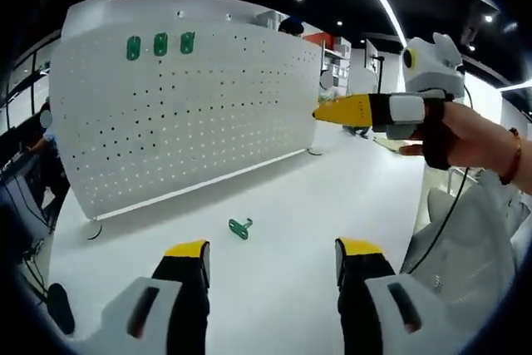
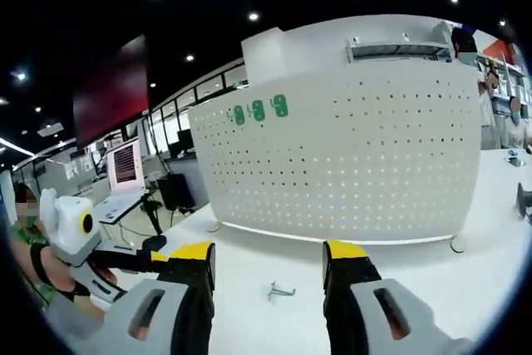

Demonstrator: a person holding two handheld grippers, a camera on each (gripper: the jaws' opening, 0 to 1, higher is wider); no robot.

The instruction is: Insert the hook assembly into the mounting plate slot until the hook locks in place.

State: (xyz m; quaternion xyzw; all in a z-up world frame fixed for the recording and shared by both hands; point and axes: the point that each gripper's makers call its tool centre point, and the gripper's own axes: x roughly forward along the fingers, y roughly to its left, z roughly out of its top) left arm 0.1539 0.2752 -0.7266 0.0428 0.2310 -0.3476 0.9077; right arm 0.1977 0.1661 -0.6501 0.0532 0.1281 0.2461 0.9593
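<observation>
A white perforated mounting plate (image 1: 183, 114) stands upright on the white table (image 1: 299, 205); three green hooks (image 1: 160, 45) sit in its upper left holes. In the right gripper view the same plate (image 2: 349, 155) carries the three green hooks (image 2: 258, 110) near its top. A loose green hook (image 1: 240, 227) lies flat on the table ahead of my left gripper (image 1: 272, 255), which is open and empty. My right gripper (image 2: 268, 259) is also open, with the loose hook (image 2: 280, 291) lying on the table between its jaws, farther on. In the left gripper view, the right gripper (image 1: 353, 110) is held up by a hand.
A person's hand with a black strap (image 1: 453, 135) holds the right gripper at the right. The left gripper's body (image 2: 71, 230) appears at the lower left. Shelves and people stand behind the plate (image 1: 332, 51). A monitor (image 2: 125, 165) sits at the left in the background.
</observation>
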